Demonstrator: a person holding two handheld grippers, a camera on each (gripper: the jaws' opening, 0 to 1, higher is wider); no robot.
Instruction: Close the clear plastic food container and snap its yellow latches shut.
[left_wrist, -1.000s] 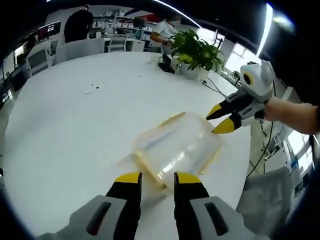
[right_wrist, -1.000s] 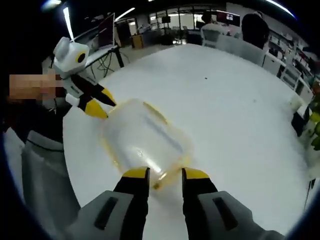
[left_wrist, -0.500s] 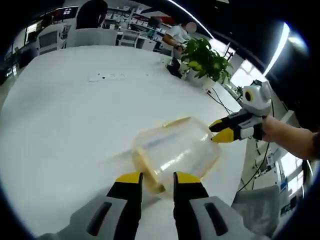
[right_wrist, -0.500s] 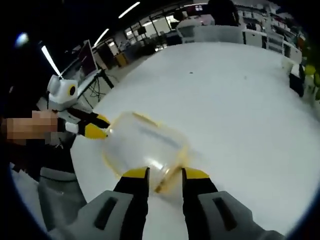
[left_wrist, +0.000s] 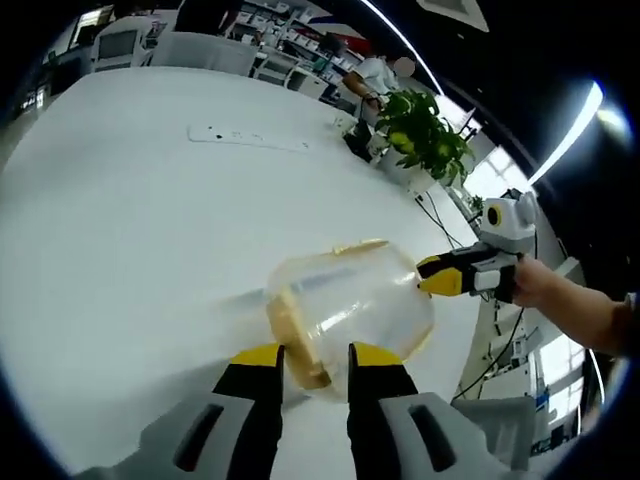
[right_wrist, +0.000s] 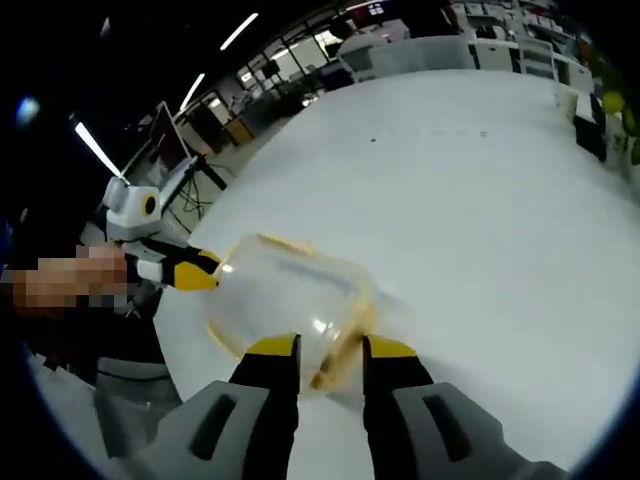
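Note:
The clear plastic food container (left_wrist: 350, 305) has its lid on and lies lengthwise between my two grippers above the white table (left_wrist: 120, 220). My left gripper (left_wrist: 312, 358) is shut on its near end, with a yellow latch (left_wrist: 293, 340) between the jaws. My right gripper (left_wrist: 437, 276) comes in from the right and holds the far end. In the right gripper view the same container (right_wrist: 285, 295) sits in front of my right gripper (right_wrist: 331, 350), whose jaws pinch a yellow latch (right_wrist: 338, 355). My left gripper (right_wrist: 200, 272) grips the opposite end.
A potted plant (left_wrist: 425, 135) and a white power strip (left_wrist: 245, 138) sit far back on the table. The table edge runs just right of the container, with cables below it. People sit at desks behind. A monitor (right_wrist: 165, 125) stands beyond the table.
Both views have tilted and swung while the container kept its place between the two grippers. The tips of each far gripper look closer together than a second ago.

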